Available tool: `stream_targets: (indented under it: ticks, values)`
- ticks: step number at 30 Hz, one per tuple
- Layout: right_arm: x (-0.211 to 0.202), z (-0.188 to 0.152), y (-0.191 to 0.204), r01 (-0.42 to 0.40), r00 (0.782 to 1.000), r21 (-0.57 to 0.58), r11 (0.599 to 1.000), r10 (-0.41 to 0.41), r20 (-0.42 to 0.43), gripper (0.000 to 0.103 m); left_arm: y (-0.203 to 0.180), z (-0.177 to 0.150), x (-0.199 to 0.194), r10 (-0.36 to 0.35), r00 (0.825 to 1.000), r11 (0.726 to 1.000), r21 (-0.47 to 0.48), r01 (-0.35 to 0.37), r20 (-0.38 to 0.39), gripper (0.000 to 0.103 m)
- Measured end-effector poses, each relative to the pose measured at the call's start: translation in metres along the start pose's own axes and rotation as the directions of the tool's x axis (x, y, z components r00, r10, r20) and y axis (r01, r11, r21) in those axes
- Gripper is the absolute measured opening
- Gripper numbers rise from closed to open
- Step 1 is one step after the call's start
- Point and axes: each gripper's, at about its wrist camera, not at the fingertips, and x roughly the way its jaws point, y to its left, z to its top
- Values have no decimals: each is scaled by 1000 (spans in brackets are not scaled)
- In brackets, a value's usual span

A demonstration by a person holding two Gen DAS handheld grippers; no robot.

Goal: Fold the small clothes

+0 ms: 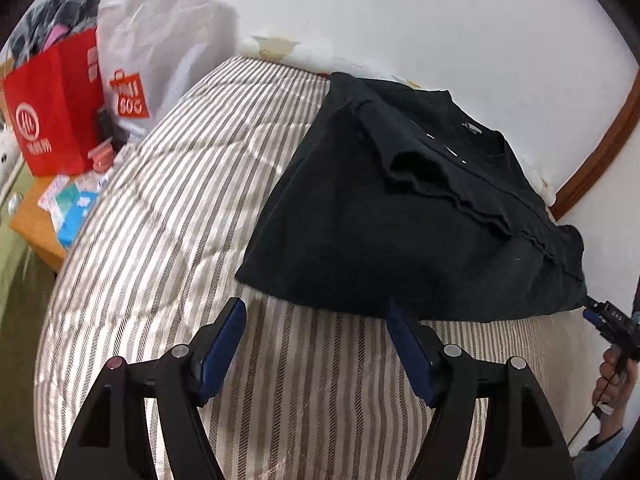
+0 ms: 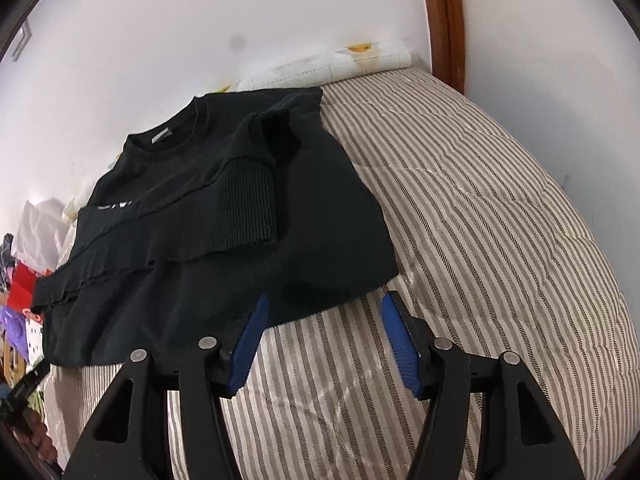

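Now both grippers—left [image 1: 314, 330], right [image 2: 322, 324]—wide open, empty, at black sweater [image 1: 400, 216] hem.

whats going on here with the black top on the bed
A person is folding a black top on a striped bed with two hand-held grippers. Its sides and sleeves are already folded in. The left gripper and right gripper are both open at the near hem, gripping nothing.
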Motion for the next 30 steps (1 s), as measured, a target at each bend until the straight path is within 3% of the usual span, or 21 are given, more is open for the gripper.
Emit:
stream_targets:
  ticks: [11,22,26,28,30]
  values:
    - [22,9,-2,-1,1000,40,999,3,-29,60,0,11,20,-33,999,999,-8,32,-22,75]
    - [42,13,-8,-8,1000,73,997,10,-22,68,-8,34,39,29,999,1000,-9,-29,-13,73]
    - [43,14,-8,-29,1000,86,996,30,-5,62,-12,35,42,82,997,997,13,-82,5,60]
    - [41,14,-7,-31,1000,78,996,30,10,53,-13,36,43,94,996,995,17,-94,10,46]
    - [38,13,-5,-35,999,64,997,33,25,31,-12,37,43,70,998,998,9,-70,3,22]
